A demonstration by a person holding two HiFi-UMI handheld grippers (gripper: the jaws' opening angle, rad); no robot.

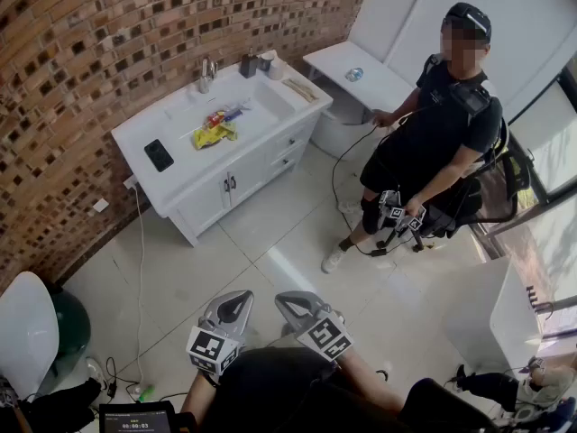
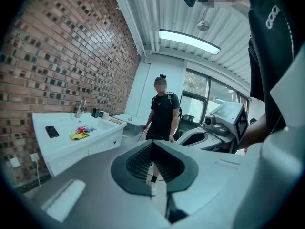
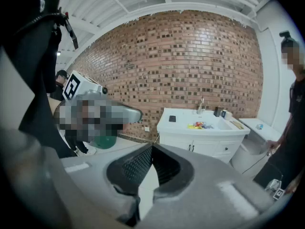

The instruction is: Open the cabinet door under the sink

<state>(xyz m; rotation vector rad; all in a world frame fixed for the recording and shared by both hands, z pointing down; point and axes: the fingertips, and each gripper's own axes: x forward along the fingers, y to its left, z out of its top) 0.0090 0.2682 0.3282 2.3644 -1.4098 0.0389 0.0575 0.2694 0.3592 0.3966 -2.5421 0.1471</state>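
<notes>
Head view: cabinet door (image 1: 245, 175) under the sink (image 1: 236, 106) stands shut at eleven o'clock, well apart from left gripper (image 1: 242, 298) and right gripper (image 1: 287, 299), fingers (image 1: 231, 308) clenched empty, evidently pre-approach.

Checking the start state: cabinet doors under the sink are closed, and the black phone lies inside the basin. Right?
No: the head view shows the black phone on the countertop beside the basin, not inside it. The cabinet doors are closed.

The left gripper (image 2: 152, 144), fingers (image 2: 136, 163) together and empty, faces a standing person (image 2: 163, 111) near the sink cabinet (image 2: 81, 151).
</notes>
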